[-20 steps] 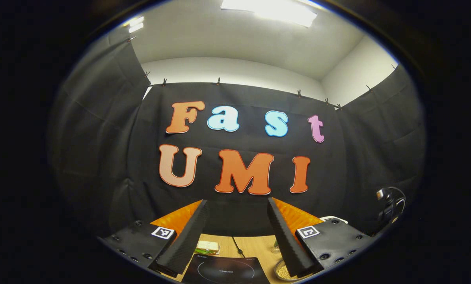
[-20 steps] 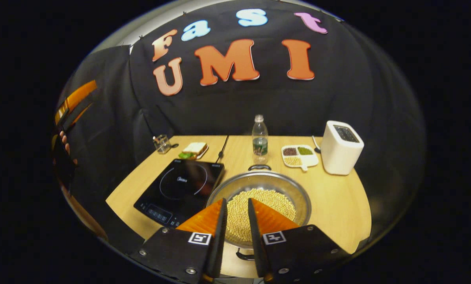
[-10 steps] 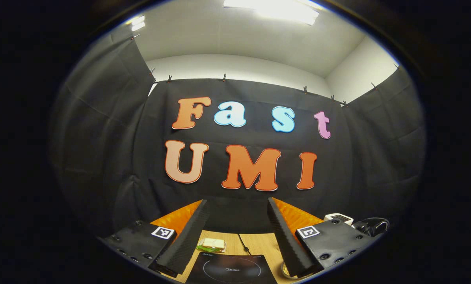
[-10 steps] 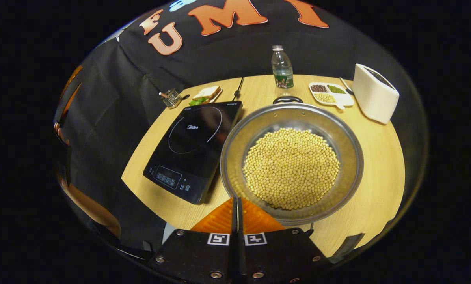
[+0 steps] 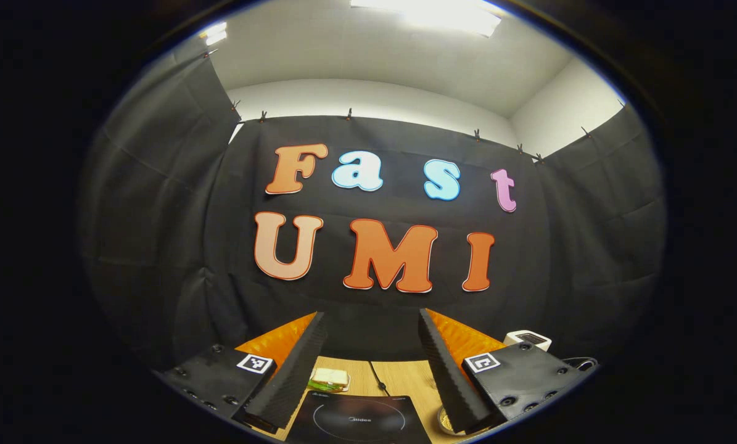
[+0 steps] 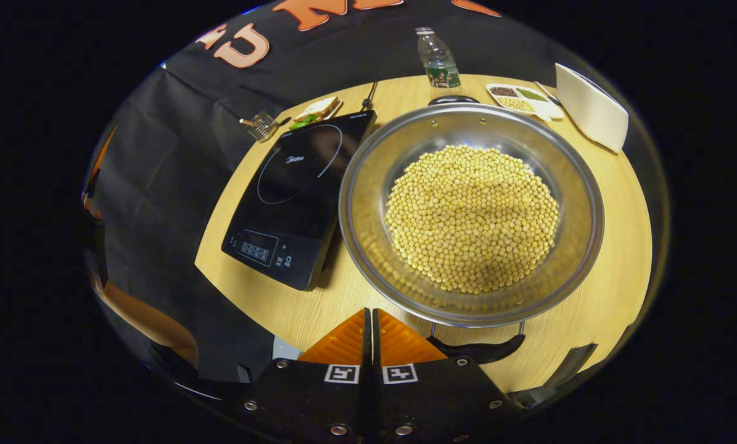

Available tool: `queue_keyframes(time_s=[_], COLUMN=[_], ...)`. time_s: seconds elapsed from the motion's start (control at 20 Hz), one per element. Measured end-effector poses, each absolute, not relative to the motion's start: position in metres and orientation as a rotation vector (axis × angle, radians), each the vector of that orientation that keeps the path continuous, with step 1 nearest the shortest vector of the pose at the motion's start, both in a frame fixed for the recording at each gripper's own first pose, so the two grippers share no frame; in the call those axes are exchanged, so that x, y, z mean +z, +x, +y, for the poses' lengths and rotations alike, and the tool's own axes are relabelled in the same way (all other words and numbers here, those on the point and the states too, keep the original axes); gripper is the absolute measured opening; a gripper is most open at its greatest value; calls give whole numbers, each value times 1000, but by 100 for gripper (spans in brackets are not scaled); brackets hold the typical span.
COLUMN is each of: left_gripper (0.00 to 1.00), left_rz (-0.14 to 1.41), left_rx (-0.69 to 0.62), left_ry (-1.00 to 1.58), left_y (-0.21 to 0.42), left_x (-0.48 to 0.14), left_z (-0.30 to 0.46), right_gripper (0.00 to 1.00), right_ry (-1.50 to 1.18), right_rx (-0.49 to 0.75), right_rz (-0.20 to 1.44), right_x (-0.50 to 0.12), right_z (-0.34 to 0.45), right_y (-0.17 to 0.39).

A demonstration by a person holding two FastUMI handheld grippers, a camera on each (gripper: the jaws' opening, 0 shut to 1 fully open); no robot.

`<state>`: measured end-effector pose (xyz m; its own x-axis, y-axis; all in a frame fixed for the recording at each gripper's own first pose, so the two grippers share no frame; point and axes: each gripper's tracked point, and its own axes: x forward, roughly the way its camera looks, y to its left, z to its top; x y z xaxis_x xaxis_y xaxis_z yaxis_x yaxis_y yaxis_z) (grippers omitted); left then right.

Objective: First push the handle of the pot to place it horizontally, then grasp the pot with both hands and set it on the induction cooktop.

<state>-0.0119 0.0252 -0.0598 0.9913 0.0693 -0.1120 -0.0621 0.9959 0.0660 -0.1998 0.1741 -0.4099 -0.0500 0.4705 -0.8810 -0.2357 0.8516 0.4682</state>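
**Right gripper closed and low at the pot's near handle; left gripper held high and spread**

In the right gripper view we see the right gripper (image 6: 371, 317) with its two fingers pressed together, nothing between them, just above the near edge of the bench (image 6: 269, 308). A second ago these fingers stood apart; half a second ago they had already met. The pot (image 6: 368, 203), a wide metal bowl heaped with yellow beans (image 6: 472, 217), sits on the bench just right of the induction cooktop (image 6: 294, 197), its rim overlapping the cooktop's right edge in this view. Compared with the earlier frames the pot looms larger and higher in the picture, and its near handle (image 6: 476, 350) now shows clearly, just right of the closed fingertips; we cannot tell whether they touch it. The far handle (image 6: 453, 98) peeps over the opposite rim. Behind lie a water bottle (image 6: 437, 58), a divided dish (image 6: 522, 98), a white toaster (image 6: 590, 108), and a sandwich plate (image 6: 314, 111).

In the left gripper view the left gripper (image 5: 371, 370) has its fingers wide apart, holding nothing, well above the cooktop (image 5: 359, 419). This view has shifted only slightly across the three frames.
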Motion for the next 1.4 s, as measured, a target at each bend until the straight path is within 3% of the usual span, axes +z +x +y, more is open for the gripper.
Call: queue_keyframes(time_s=[0.8, 1.4], left_gripper=[97, 97], left_rz=[171, 200], left_rx=[52, 42], left_ry=[73, 70], left_y=[-5, 11], left_x=[-84, -101], left_z=[16, 19], right_gripper=[0, 0], right_ry=[256, 209], right_rx=[500, 302], right_rz=[1578, 1581], right_x=[-437, -459], right_z=[139, 73], right_y=[-202, -168])
